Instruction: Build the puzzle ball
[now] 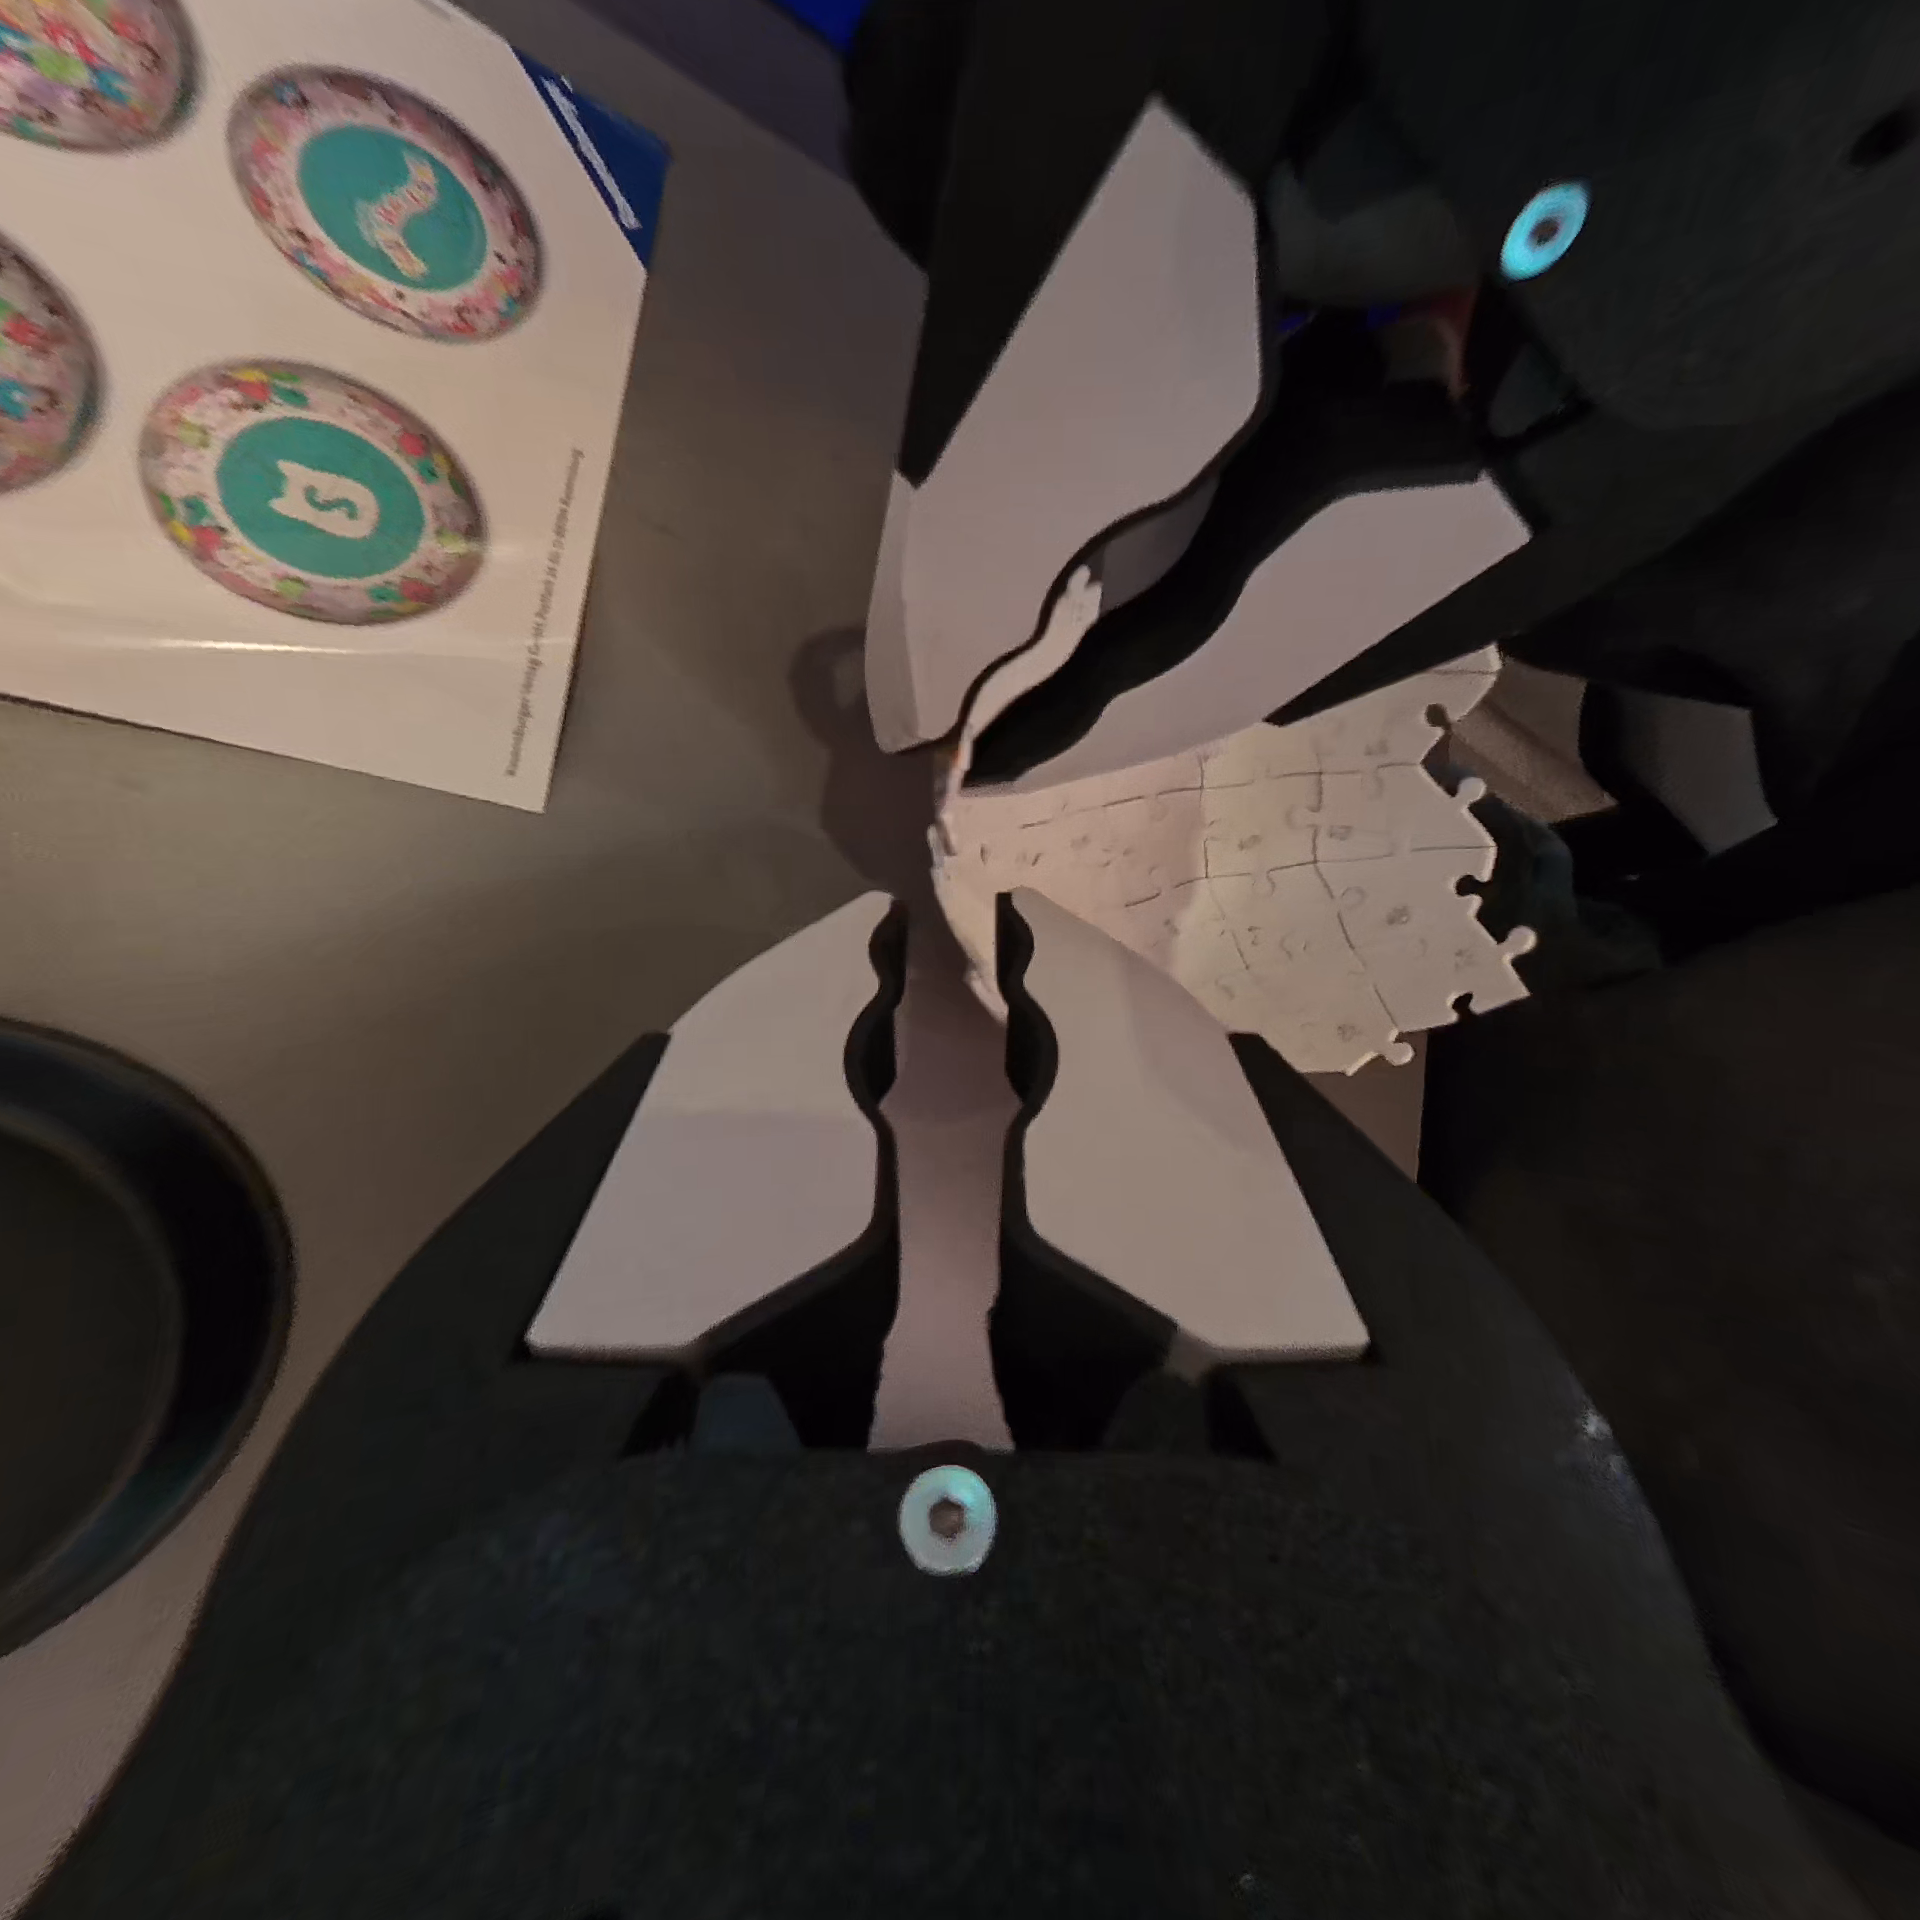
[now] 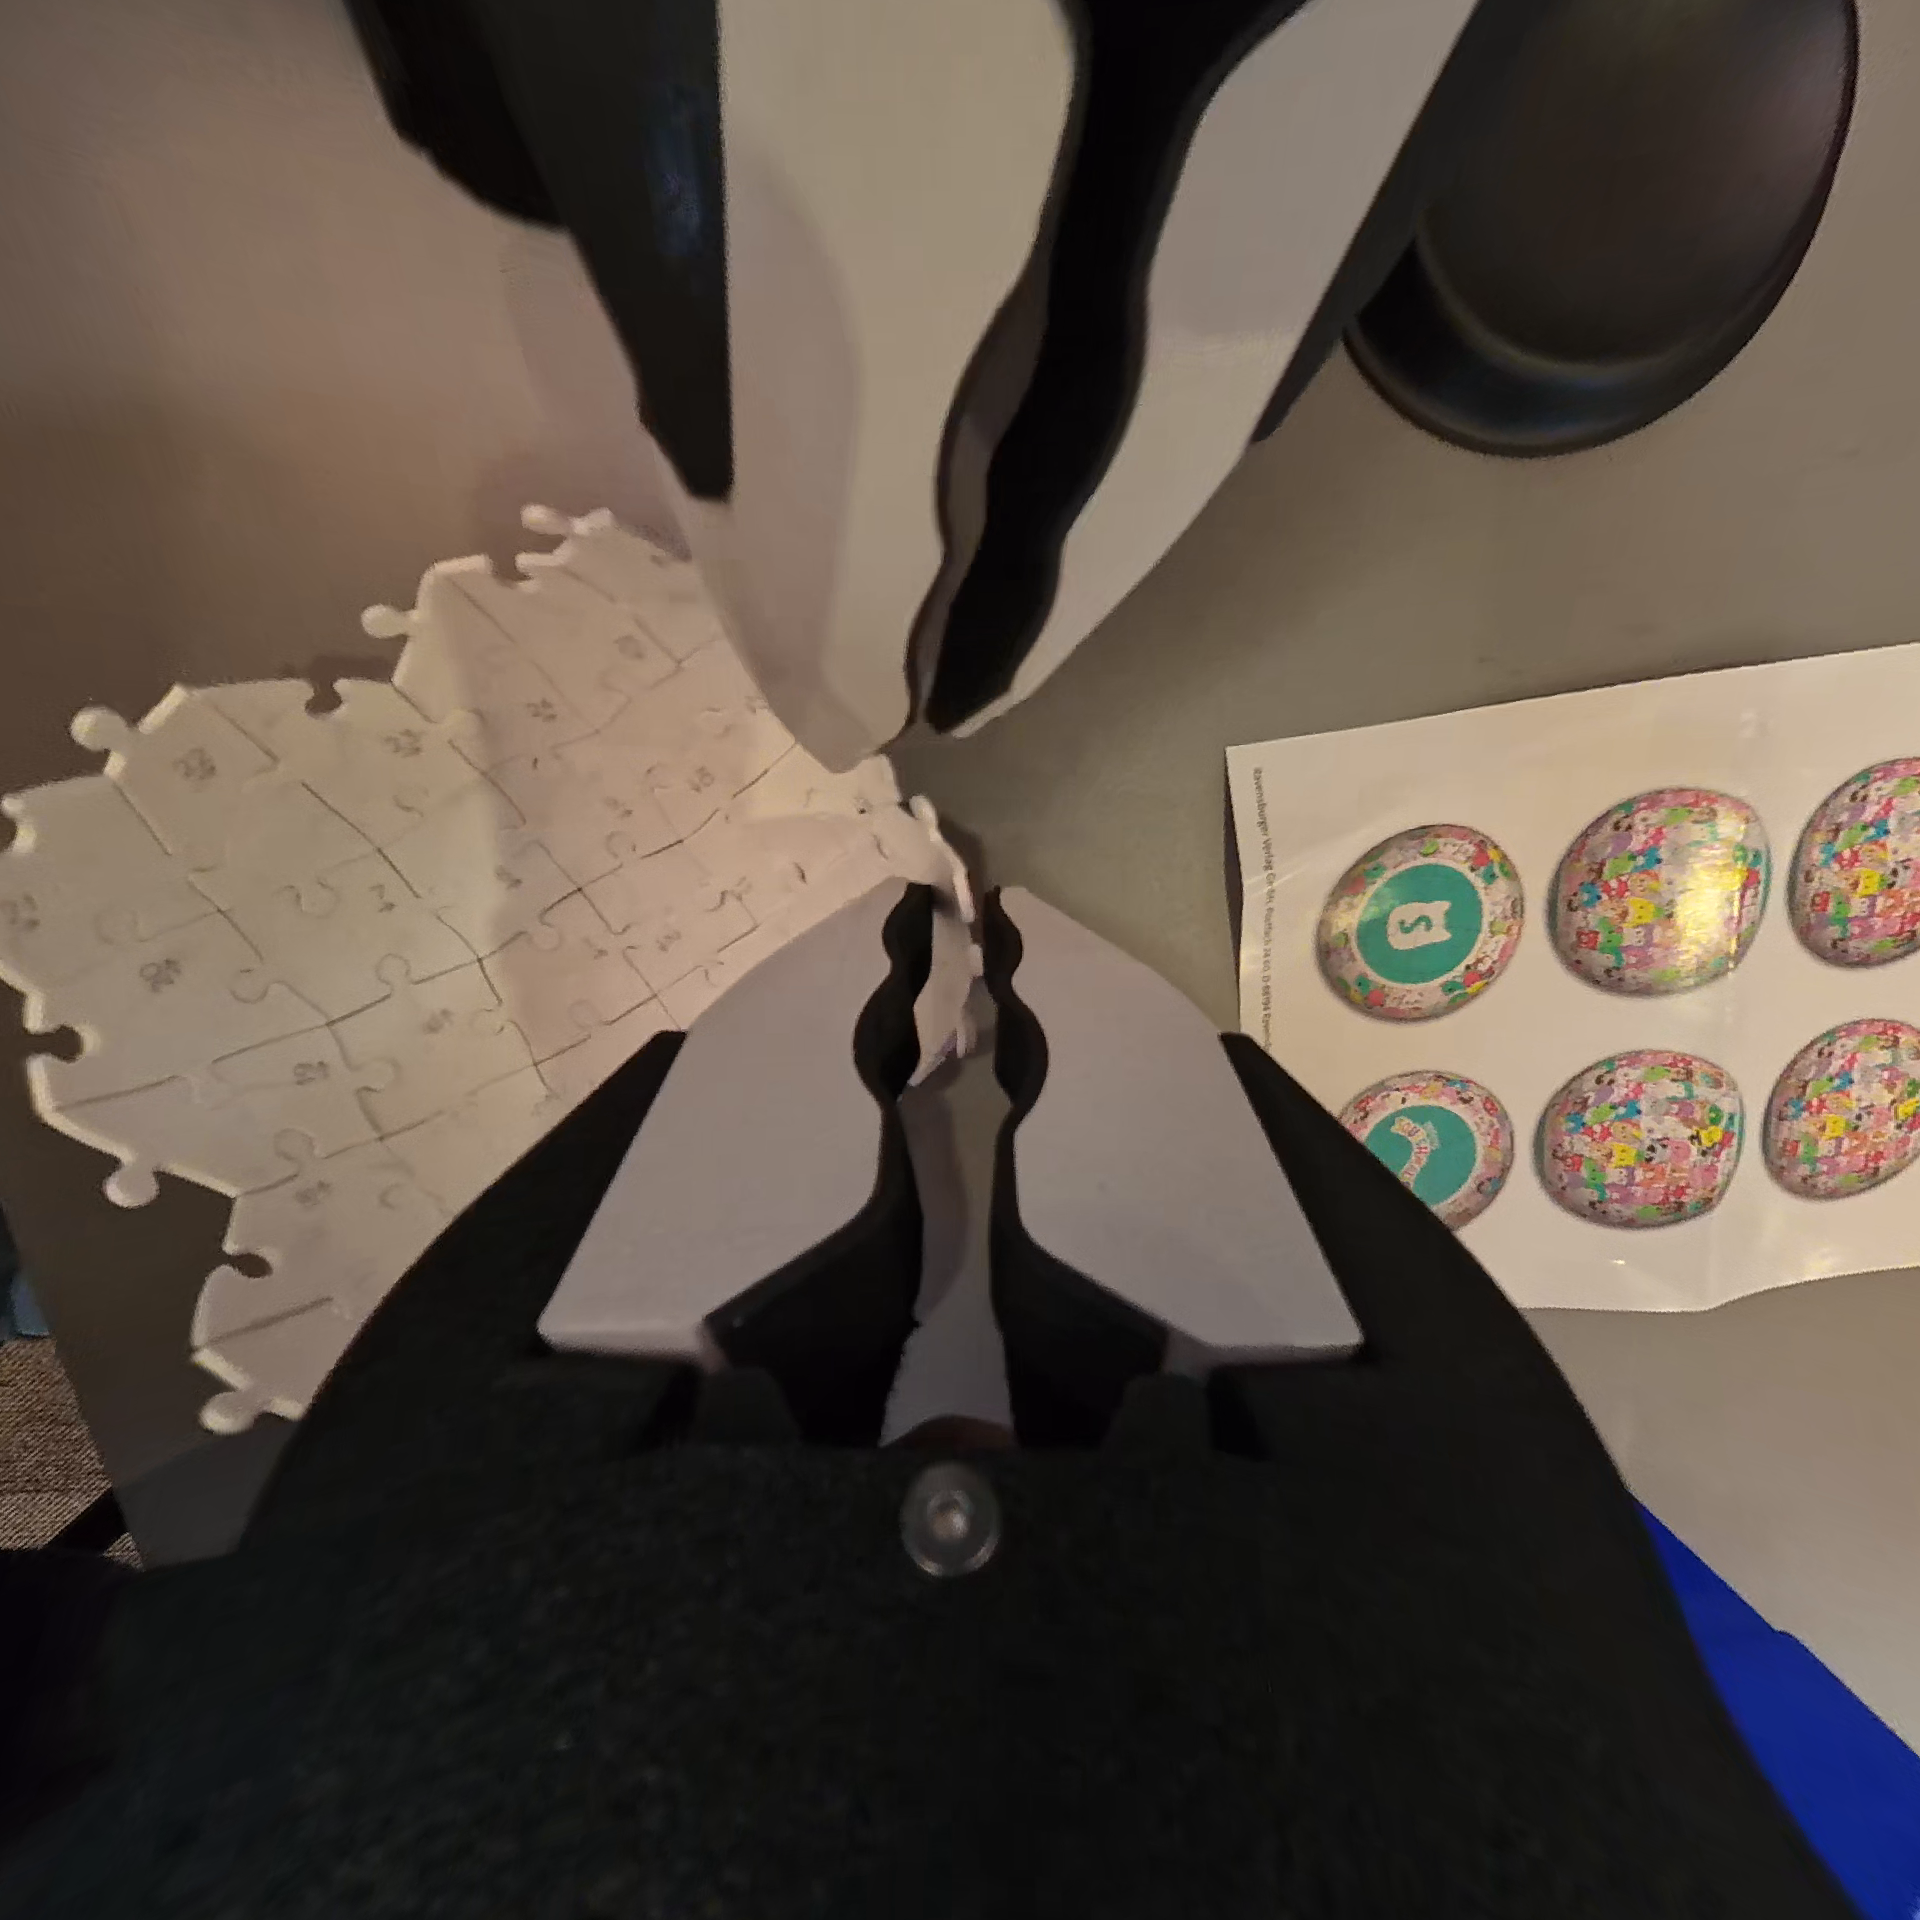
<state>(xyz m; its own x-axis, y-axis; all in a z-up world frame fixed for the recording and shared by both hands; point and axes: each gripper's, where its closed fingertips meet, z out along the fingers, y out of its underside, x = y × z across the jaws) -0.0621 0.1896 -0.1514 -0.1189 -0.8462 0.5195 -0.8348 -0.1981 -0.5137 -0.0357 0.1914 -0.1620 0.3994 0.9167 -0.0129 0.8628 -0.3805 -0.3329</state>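
Both tongs pinching the edge of the half-built puzzle shell above the grey tabletop (image 2: 1122,790).

Going by size: my curved white shell of joined, numbered puzzle pieces (image 2: 343,935) hangs to the left in the right wrist view, held off the tabletop. The glossy white instruction sheet printed with colourful balls (image 2: 1662,987) lies flat to the right, and a dark round bowl (image 2: 1621,239) sits far right. My right tongs (image 2: 951,935) are nearly pressed together on the shell's rim. My left tongs (image 1: 951,935) grip the same rim close by. I cannot tell whether a loose piece sits between them. My worry is leverage: with both grips crowded at one edge, a twist or squeeze could pop seams apart, or the thin rim could slip free and drop.
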